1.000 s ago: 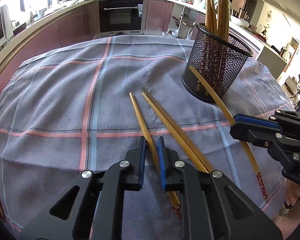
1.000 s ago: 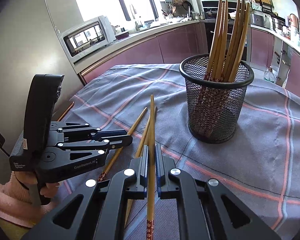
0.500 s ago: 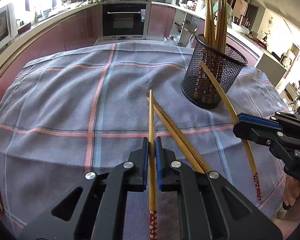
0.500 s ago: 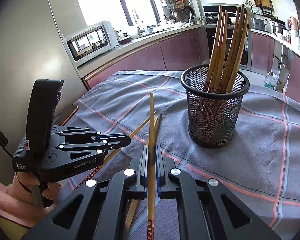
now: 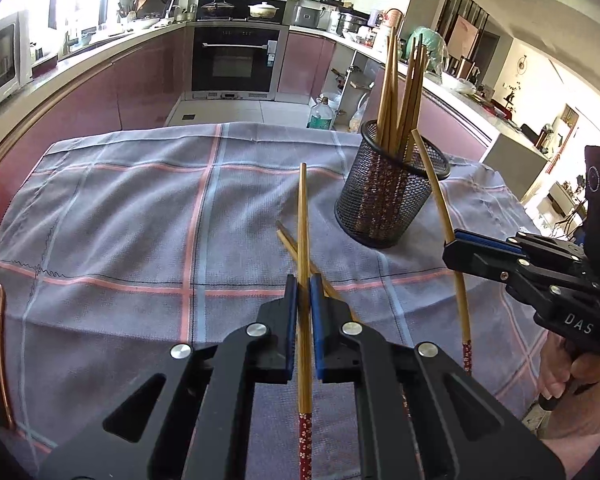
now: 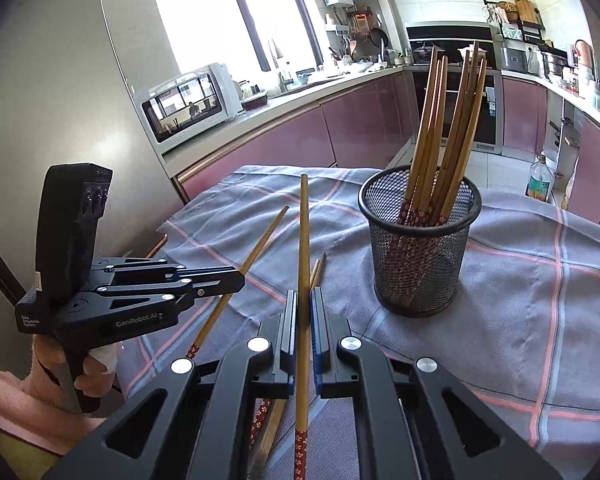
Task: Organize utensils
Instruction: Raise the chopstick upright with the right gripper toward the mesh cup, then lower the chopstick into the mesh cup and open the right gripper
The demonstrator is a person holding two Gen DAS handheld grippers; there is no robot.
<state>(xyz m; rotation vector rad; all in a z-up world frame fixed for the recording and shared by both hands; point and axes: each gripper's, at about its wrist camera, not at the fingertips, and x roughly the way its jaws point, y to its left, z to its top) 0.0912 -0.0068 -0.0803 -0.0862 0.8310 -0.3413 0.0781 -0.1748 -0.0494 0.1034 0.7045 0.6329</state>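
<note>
A black mesh holder (image 5: 390, 196) (image 6: 420, 248) stands on the checked cloth with several bamboo chopsticks upright in it. My left gripper (image 5: 304, 280) is shut on one chopstick (image 5: 302, 216) and holds it above the cloth, tip pointing forward. My right gripper (image 6: 304, 294) is shut on another chopstick (image 6: 303, 232), also lifted; in the left wrist view this chopstick (image 5: 440, 208) slants up beside the holder. Two more chopsticks (image 5: 290, 242) lie on the cloth under the left gripper. Each gripper shows in the other's view: the right one (image 5: 456, 246) and the left one (image 6: 236, 278).
The grey cloth with pink and blue stripes (image 5: 140, 220) covers the table. A wooden edge (image 5: 0, 344) shows at the left. Kitchen counters, an oven (image 5: 236, 60) and a microwave (image 6: 188, 104) stand behind the table.
My left gripper closed on a chopstick that lay on the cloth and lifted it. Both grippers have risen with their chopsticks, away from the table surface.
</note>
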